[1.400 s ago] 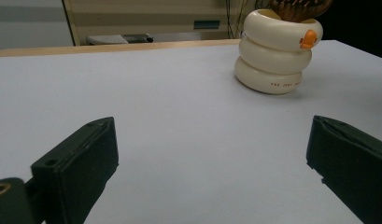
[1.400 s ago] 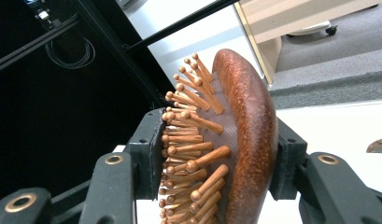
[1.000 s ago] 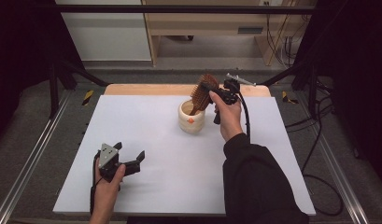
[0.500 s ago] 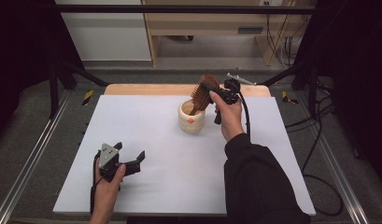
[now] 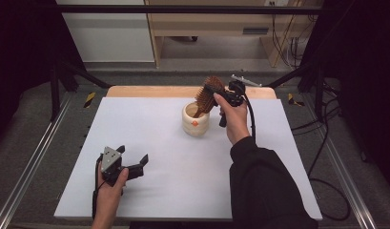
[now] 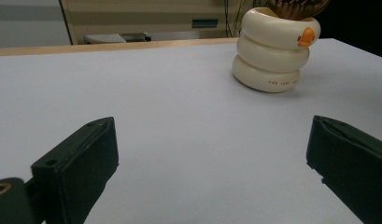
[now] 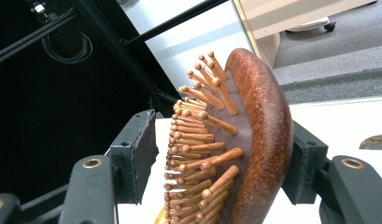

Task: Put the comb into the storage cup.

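Observation:
A wooden hairbrush [image 5: 209,93] with wooden pins leans out of a cream ring-shaped duck mug [image 5: 195,121] at the back middle of the white table [image 5: 183,176], its handle down inside the mug. My right gripper [image 5: 222,98] is shut on the brush head [image 7: 254,130]; one pad presses the brush's back and the other sits at the pin tips. My left gripper [image 5: 133,155] rests low over the front left of the table, jaws wide open with nothing between them. In the left gripper view [image 6: 212,149], the mug [image 6: 272,51] stands ahead to the right.
A wooden strip [image 5: 149,90] runs along the table's back edge. Metal rails [image 5: 35,157] flank the table on both sides, and cables [image 5: 326,157] trail on the floor at the right. A cabinet and desk stand beyond the table.

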A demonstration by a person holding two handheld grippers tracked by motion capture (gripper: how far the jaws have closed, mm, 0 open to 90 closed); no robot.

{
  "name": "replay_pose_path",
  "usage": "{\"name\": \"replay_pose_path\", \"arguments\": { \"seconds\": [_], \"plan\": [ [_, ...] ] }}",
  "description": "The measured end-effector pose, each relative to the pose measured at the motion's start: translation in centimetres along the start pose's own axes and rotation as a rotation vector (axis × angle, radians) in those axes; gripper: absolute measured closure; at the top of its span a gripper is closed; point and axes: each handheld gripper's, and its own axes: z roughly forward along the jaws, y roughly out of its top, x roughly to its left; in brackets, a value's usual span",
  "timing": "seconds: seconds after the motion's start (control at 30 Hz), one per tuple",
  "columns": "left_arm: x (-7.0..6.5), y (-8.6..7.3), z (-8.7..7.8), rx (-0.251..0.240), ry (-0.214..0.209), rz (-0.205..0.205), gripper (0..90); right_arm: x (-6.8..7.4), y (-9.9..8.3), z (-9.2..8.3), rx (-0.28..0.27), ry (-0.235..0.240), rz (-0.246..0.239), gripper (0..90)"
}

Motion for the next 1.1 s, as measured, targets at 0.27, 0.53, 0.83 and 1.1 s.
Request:
{"name": "replay_pose_path", "arguments": {
  "seconds": [0.27, 0.53, 0.83, 1.1],
  "plan": [
    [-0.1, 0.0, 0.1, 0.001, -0.002, 0.001, 2.5, 0.0, 0.0, -0.1, 0.004, -0.002, -0.001, 33.7],
    [-0.1, 0.0, 0.1, 0.002, -0.003, 0.004, 2.5, 0.1, 0.1, -0.3, 0.009, -0.004, -0.003, 31.2],
    [-0.4, 0.0, 0.2, 0.005, -0.007, 0.008, 2.5, 0.2, 0.4, -0.9, 0.011, -0.016, -0.022, 27.7],
    [-0.1, 0.0, 0.0, -0.006, 0.006, 0.009, 2.5, 0.9, 1.0, -2.0, -0.009, -0.037, -0.067, 19.4]
  ]
}}
